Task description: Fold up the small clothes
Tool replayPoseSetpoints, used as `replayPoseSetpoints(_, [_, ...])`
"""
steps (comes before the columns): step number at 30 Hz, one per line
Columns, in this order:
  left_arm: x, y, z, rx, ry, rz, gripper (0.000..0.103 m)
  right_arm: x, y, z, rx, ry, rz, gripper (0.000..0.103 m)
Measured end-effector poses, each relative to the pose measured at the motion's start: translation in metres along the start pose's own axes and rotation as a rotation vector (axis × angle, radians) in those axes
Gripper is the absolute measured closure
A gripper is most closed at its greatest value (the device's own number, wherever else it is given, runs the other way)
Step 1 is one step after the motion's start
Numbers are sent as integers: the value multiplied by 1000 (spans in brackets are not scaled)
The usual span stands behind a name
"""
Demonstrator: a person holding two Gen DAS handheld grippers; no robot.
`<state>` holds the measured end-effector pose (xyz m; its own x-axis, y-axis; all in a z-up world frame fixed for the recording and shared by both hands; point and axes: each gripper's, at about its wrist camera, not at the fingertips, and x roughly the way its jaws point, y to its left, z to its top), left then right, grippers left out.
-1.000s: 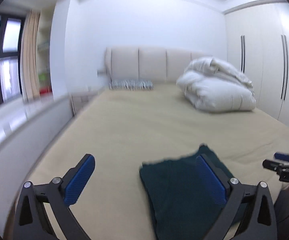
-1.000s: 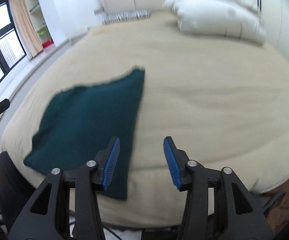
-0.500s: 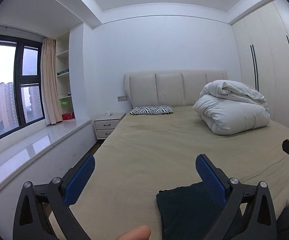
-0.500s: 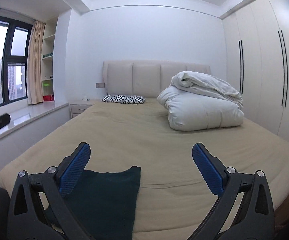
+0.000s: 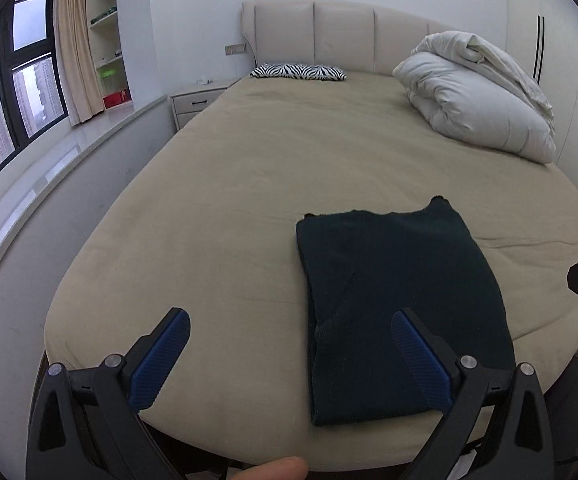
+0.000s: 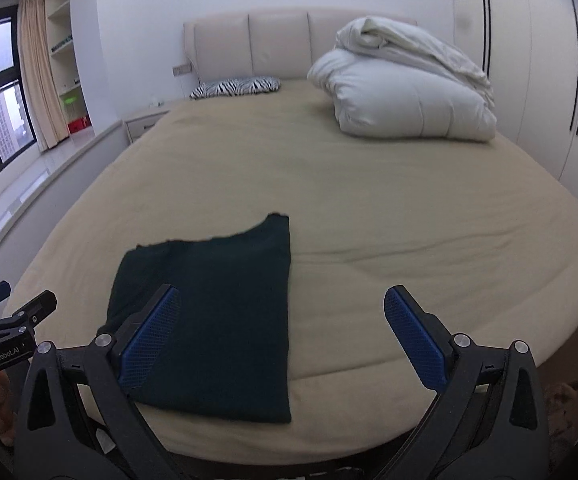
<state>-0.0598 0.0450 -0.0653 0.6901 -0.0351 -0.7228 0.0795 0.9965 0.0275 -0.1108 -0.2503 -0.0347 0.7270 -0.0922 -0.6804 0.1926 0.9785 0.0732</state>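
A dark green folded garment (image 5: 401, 304) lies flat as a rectangle at the near edge of the beige bed (image 5: 273, 184); it also shows in the right wrist view (image 6: 217, 320). My left gripper (image 5: 289, 360) is open and empty, held above the bed's near edge, its right finger over the garment's lower part. My right gripper (image 6: 281, 340) is open and empty, held above the garment's near right part, its left finger over the cloth. Neither gripper touches the garment.
A folded white duvet (image 5: 477, 96) sits at the bed's far right, a zebra pillow (image 5: 297, 72) by the headboard. A nightstand (image 5: 197, 100) and window ledge (image 5: 49, 168) run along the left, wardrobes (image 6: 549, 60) on the right.
Both grippers tilted up to face the room half a second ago and have tipped back down toward the bed. The right gripper's jaws opened wide. The garment lies as before.
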Motion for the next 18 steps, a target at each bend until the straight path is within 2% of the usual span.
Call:
replayPoseSetpoints(3, [7, -3, -3, 11, 22, 2, 0, 28, 1, -13, 25, 70, 27, 0])
replayPoseSetpoints(6, [6, -4, -4, 15, 27, -1, 0, 47, 11, -27, -21, 85, -12, 0])
replayPoseSetpoints(9, [7, -5, -5, 19, 30, 4, 0, 48, 21, -36, -62, 88, -23, 0])
replayPoseSetpoints(18, [11, 0, -8, 10, 56, 4, 0, 50, 19, -35, -39, 112, -21, 0])
